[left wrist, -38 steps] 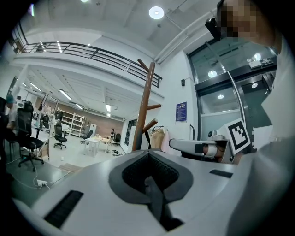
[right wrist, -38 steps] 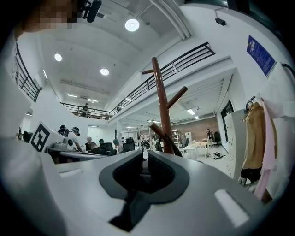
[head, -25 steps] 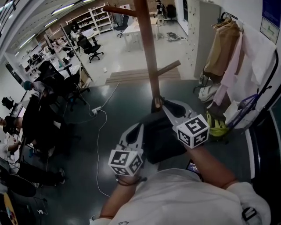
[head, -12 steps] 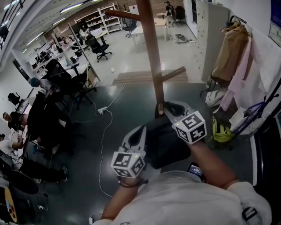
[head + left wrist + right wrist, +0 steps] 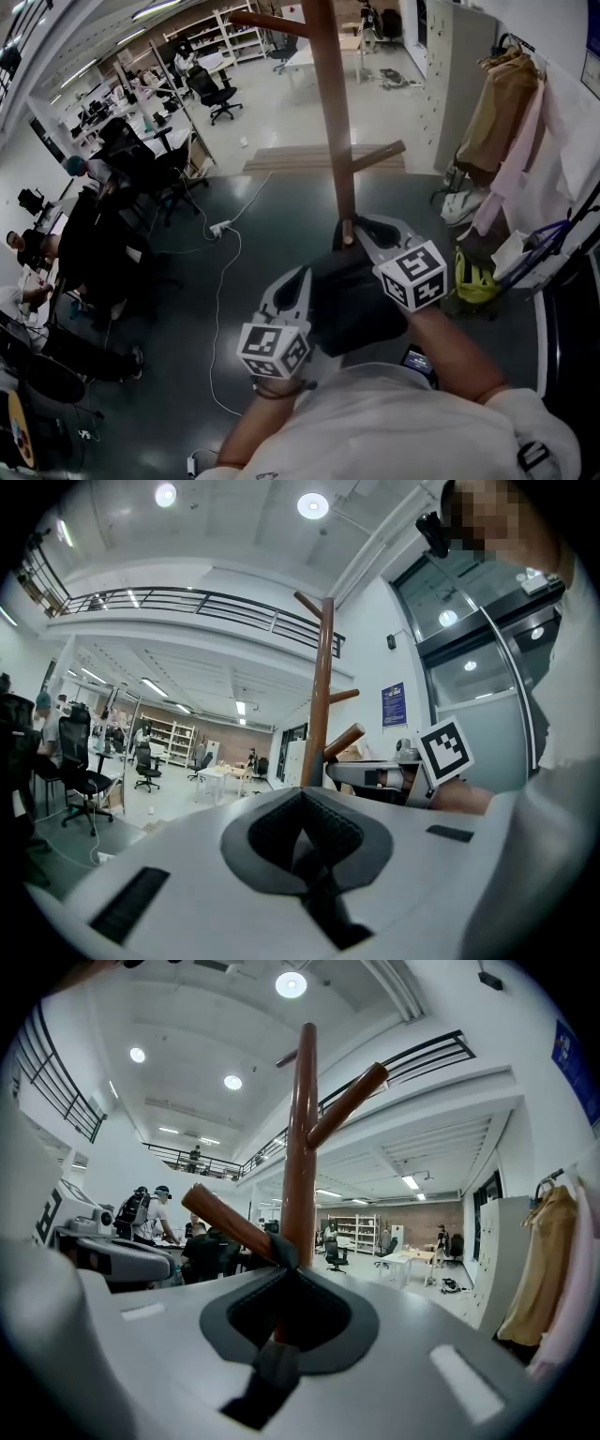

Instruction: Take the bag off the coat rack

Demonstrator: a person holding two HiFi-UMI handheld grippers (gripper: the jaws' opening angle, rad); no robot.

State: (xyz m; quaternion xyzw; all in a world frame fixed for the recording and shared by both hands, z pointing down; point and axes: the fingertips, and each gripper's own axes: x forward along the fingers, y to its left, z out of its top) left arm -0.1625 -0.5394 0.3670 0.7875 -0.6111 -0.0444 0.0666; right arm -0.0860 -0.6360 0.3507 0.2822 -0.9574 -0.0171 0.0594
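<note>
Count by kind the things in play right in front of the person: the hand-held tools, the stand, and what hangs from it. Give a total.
Pale grey hand-held claws with marker cubes: 2 (left claw, right claw)
Tall brown wooden coat rack: 1
Black fabric bag: 1
Total: 4

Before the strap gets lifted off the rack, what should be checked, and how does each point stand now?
1. Right gripper shut on the dark bag strap: ok.
2. Strap clear of the brown wooden coat-rack peg: not ok, it loops over the peg.
3. Peg's outer end bare for sliding the strap off: ok.
4. Left gripper supporting the black bag: cannot tell; its jaws are together beside the bag.
</note>
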